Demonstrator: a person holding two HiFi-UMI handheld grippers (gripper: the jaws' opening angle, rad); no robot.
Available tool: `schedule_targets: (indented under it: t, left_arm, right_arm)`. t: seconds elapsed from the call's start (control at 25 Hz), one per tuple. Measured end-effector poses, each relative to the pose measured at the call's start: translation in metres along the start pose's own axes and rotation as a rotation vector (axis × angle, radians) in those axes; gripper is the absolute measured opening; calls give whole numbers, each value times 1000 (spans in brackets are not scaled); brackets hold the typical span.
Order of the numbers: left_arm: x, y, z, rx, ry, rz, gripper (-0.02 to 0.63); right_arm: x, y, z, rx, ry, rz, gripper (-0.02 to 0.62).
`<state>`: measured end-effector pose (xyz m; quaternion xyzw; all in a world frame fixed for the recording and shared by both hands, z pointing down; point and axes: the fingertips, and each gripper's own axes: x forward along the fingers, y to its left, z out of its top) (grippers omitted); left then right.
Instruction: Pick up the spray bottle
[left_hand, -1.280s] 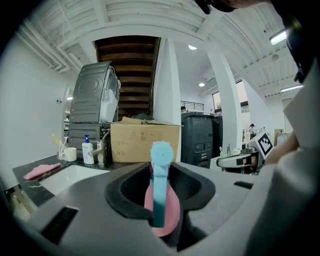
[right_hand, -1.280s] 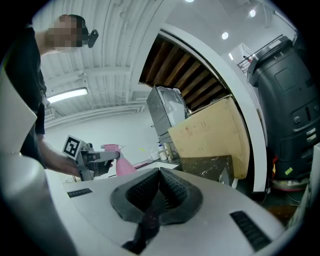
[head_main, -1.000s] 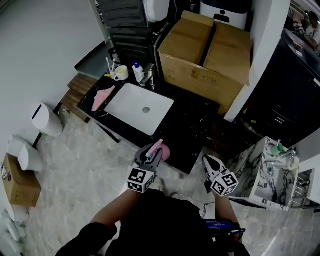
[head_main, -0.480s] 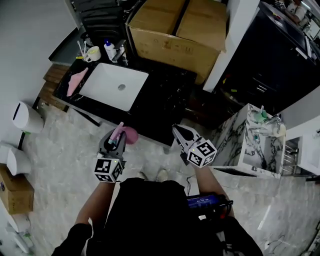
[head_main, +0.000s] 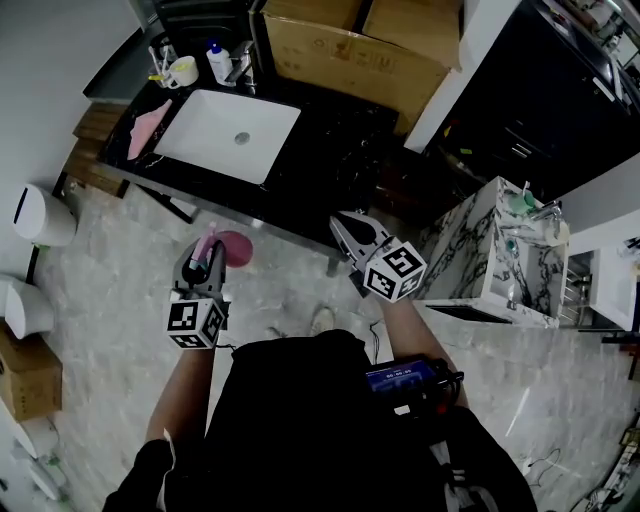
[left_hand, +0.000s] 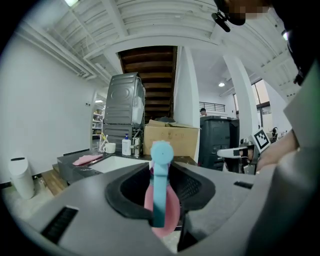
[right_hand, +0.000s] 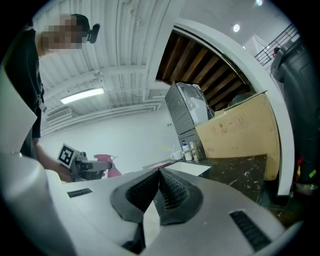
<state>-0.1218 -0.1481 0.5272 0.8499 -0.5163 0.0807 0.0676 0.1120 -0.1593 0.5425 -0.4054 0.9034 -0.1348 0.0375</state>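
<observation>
- The left gripper is held out on a forward-stretched forearm, roughly level and pointed towards the white rectangular sink.
- Its tongs are pinched on the pink plastic spray bottle with a pale blue head, which is carried in the air on the near side of the sink, above the grey marbled floor.
- The right gripper is held level to the sink's right, with its tongs pressed together on nothing.
- A second earlier, both grippers were seen at the front edge of the black counter around the sink; now they are drawn back from it, with the bottle clamped as before.
- A white mug holding thin sticks is seen behind the sink.
- A pink cloth lies on the counter just left of the sink.
</observation>
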Motion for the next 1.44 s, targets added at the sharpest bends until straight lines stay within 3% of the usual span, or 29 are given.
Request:
schedule_targets:
  t: [0.84, 1.44]
  left_arm:
    - [-105, 105, -28, -68, -19, 114, 129]
    - [-142, 115, -42, -79, -24, 67, 129]
  right_arm:
    - [81, 124, -30, -68, 69, 136, 26]
    - [71, 165, -55, -68, 99, 104, 26]
